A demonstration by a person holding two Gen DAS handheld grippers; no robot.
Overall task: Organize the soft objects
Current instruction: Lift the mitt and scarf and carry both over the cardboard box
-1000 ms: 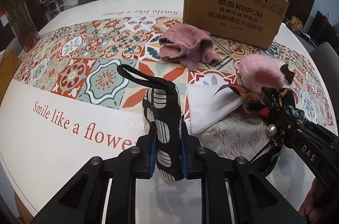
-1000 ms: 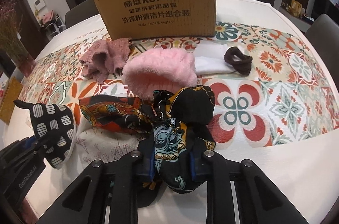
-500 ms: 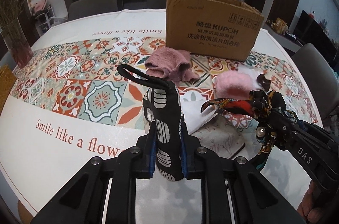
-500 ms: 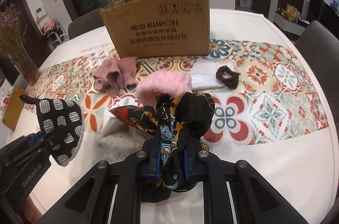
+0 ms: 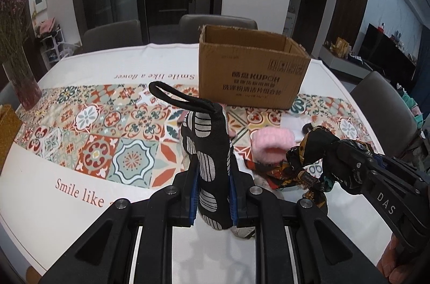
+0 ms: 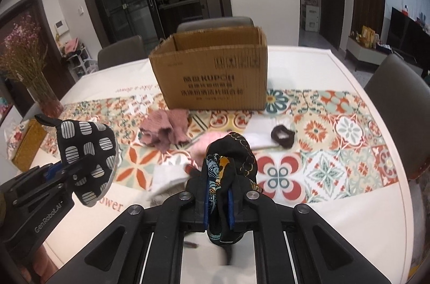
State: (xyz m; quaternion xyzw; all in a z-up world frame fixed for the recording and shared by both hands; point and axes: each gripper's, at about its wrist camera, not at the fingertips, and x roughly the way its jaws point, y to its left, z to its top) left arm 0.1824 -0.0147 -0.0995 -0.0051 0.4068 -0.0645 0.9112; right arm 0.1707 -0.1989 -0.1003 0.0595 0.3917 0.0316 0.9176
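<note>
My left gripper (image 5: 212, 192) is shut on a black oven mitt (image 5: 207, 147) with white striped patches and a loop, held well above the table; the mitt also shows in the right wrist view (image 6: 86, 149). My right gripper (image 6: 217, 200) is shut on a dark patterned silk scarf (image 6: 231, 157), lifted off the table; the scarf also shows in the left wrist view (image 5: 306, 157). An open cardboard box (image 5: 252, 74) stands at the back of the table, also in the right wrist view (image 6: 212, 74). On the table lie a pink fluffy item (image 5: 271, 141), a mauve knitted cloth (image 6: 166, 128) and a white cloth (image 6: 166, 176).
A dark brown scrunchie (image 6: 282, 136) lies on a white folded cloth right of the pink item. A vase of dried flowers (image 6: 40, 85) and a gold box (image 6: 29, 141) stand at the table's left edge. Grey chairs (image 6: 397, 106) surround the round table (image 6: 309, 206).
Both grippers have risen and pulled back from the table with their loads. The box's open top has come into view, and the scarf hangs clear of the tabletop.
</note>
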